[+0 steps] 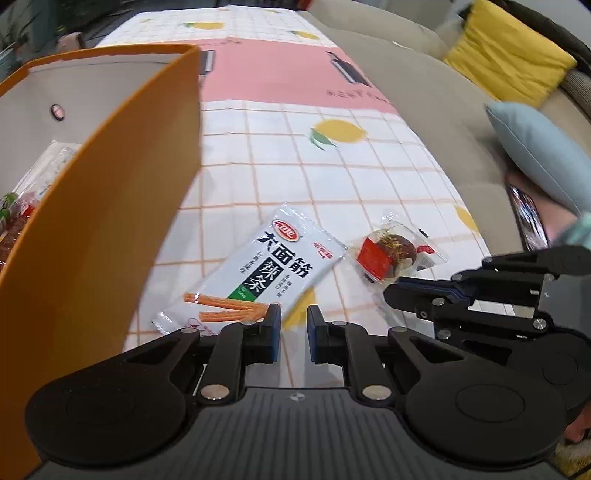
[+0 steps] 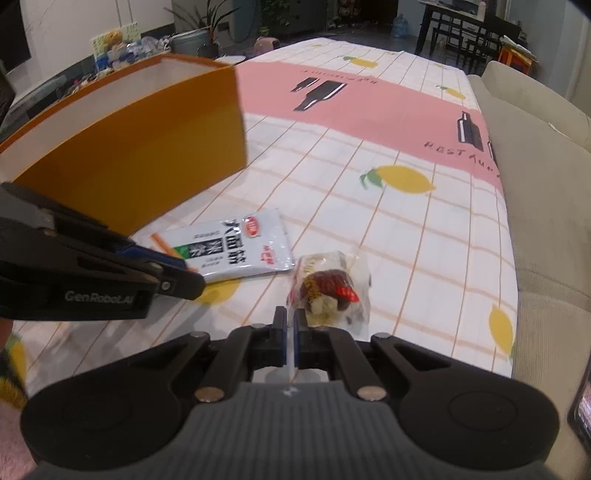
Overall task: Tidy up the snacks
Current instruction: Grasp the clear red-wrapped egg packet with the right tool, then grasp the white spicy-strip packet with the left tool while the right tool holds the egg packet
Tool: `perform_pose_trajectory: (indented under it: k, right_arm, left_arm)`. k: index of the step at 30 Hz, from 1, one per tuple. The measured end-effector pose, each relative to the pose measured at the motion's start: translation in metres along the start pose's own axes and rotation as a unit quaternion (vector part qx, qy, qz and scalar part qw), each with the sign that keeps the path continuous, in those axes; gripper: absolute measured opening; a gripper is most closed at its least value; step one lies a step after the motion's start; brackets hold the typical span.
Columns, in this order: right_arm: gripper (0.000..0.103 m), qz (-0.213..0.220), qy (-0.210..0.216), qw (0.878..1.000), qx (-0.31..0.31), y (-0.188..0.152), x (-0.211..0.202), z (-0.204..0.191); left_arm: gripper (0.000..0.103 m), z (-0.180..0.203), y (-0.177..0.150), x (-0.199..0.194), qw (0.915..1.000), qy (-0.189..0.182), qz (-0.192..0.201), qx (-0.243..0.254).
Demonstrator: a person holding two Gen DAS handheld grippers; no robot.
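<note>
Right wrist view: right gripper [image 2: 290, 325] jaws clamped on the clear wrapper edge of a date snack [image 2: 330, 291] near the surface's right edge, beside a white spicy-strip packet [image 2: 236, 245]. Left gripper [image 1: 294, 325] jaws apart, empty, beside the orange box [image 1: 110, 177].

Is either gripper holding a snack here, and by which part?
The right gripper is shut on the clear-wrapped snack, pinching the wrapper's near edge. The left gripper is open beside the white packet, holding nothing.

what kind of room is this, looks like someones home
Most likely a home living room: a beige sofa with a yellow cushion beside a table under a lemon-print tablecloth, and a dark dining table further back.
</note>
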State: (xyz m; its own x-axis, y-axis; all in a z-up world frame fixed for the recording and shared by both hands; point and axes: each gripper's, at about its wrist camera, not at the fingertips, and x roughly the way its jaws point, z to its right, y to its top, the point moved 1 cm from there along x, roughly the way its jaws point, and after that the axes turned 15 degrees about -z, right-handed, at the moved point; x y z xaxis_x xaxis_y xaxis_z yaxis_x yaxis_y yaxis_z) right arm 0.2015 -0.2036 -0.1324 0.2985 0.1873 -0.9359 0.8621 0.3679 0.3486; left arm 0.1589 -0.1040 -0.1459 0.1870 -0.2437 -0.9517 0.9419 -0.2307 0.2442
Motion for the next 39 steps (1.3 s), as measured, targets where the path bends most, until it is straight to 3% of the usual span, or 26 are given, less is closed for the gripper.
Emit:
perform_pose_trajectory:
  k: [2,4,6,7,9,11,16,22,29,33,36,39]
  right_arm:
    - [0.0,-0.003,-0.003,1.0,-0.005,-0.007,-0.005,-0.004]
    - [0.0,-0.008,-0.007,1.0,-0.006,-0.012,-0.007,-0.004]
    - [0.002,-0.013,-0.009,1.0,-0.006,-0.015,-0.009,-0.004]
    - [0.003,-0.015,-0.012,1.0,-0.004,-0.016,-0.011,-0.003]
    - [0.015,-0.009,-0.016,1.0,0.002,-0.018,-0.017,0.0]
    - [0.038,0.004,-0.022,1.0,0.005,-0.021,-0.023,0.001]
    - [0.046,0.031,-0.049,0.998,0.001,-0.019,-0.026,0.004]
    - [0.05,0.033,-0.045,0.998,0.014,-0.012,-0.014,0.012]
    - [0.045,0.002,0.003,0.997,0.071,-0.016,-0.014,0.02]
    - [0.043,-0.019,0.025,0.995,0.096,-0.023,-0.015,0.021]
    - [0.043,-0.007,0.006,0.996,0.089,-0.023,-0.021,0.021]
    - [0.048,0.027,-0.043,0.998,0.034,-0.021,-0.029,0.014]
  left_arm:
    - [0.02,0.003,-0.003,-0.004,0.9998,0.012,0.012,0.013]
    - [0.04,0.006,-0.002,-0.006,0.9985,0.037,0.025,0.032]
    - [0.075,0.009,0.002,-0.009,0.9964,0.054,0.033,0.057]
    - [0.08,0.01,0.004,-0.01,0.9952,0.06,0.033,0.07]
    - [0.085,0.011,0.008,-0.009,0.9912,0.076,0.027,0.105]
    - [0.09,0.013,0.01,-0.005,0.9861,0.095,0.014,0.136]
    - [0.09,0.016,0.018,0.013,0.9782,0.118,-0.016,0.17]
    - [0.09,0.01,0.017,0.02,0.9867,0.097,-0.04,0.125]
    - [0.088,0.005,0.006,0.007,0.997,0.011,-0.057,0.051]
    - [0.084,0.004,0.004,0.003,0.9978,0.02,-0.044,0.044]
    - [0.087,0.0,0.008,-0.002,0.9993,0.025,-0.022,0.019]
    - [0.088,-0.003,0.017,-0.003,0.9995,0.024,-0.017,-0.008]
